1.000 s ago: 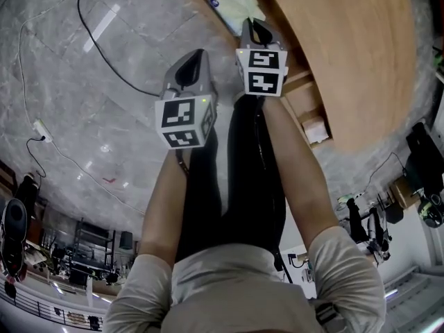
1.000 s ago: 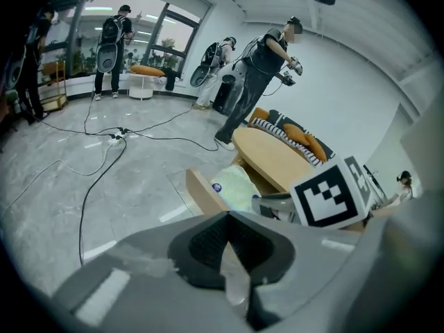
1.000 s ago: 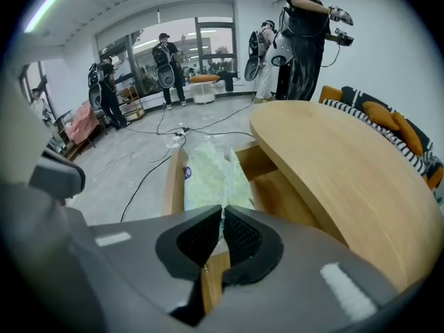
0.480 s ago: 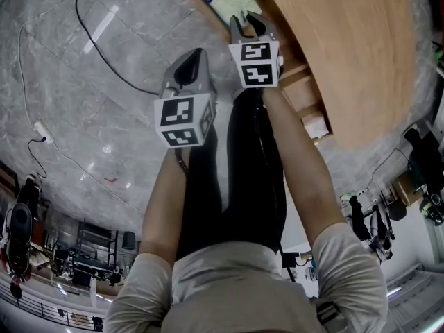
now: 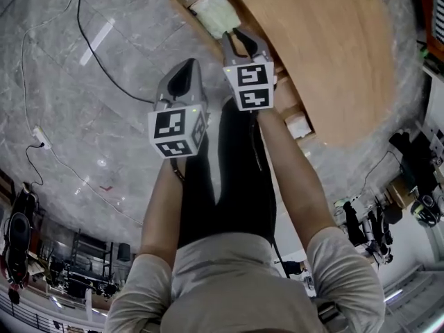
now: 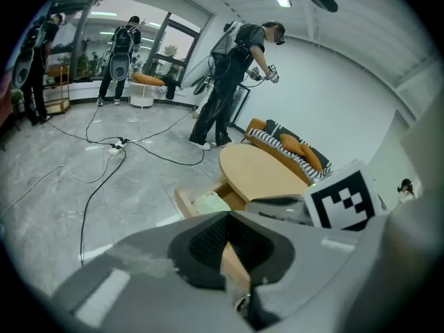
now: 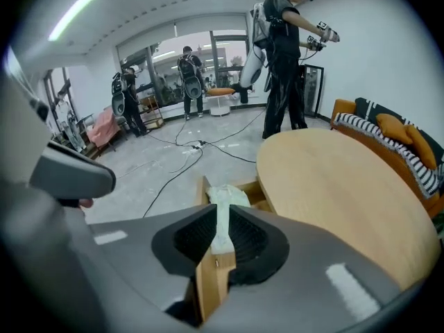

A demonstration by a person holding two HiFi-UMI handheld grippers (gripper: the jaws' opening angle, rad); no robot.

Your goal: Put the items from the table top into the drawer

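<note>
- Pale bundle (image 7: pixel 225 194) in the drawer (image 5: pixel 183 9) looks soft, light and limp; best pinched at a bunched fold.
- Right hand-held gripper (image 7: pixel 216 210) slightly spread, empty; left hand-held gripper (image 6: pixel 227 220) pressed together.

Head view looks down; gripper views share drawer (image 6: pixel 182 202).

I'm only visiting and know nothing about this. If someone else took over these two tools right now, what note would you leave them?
Left gripper: shut, nothing in it, held beside the right one.
Right gripper: jaws a little apart, nothing between them, raised above the open drawer.
Things: a pale soft bundle lies in the drawer, which sticks out from under the round table top.
Done: that bundle is in the drawer, and the table top looks bare where it shows.
Left: check the far side of the table for more items. The drawer is not yet closed.
</note>
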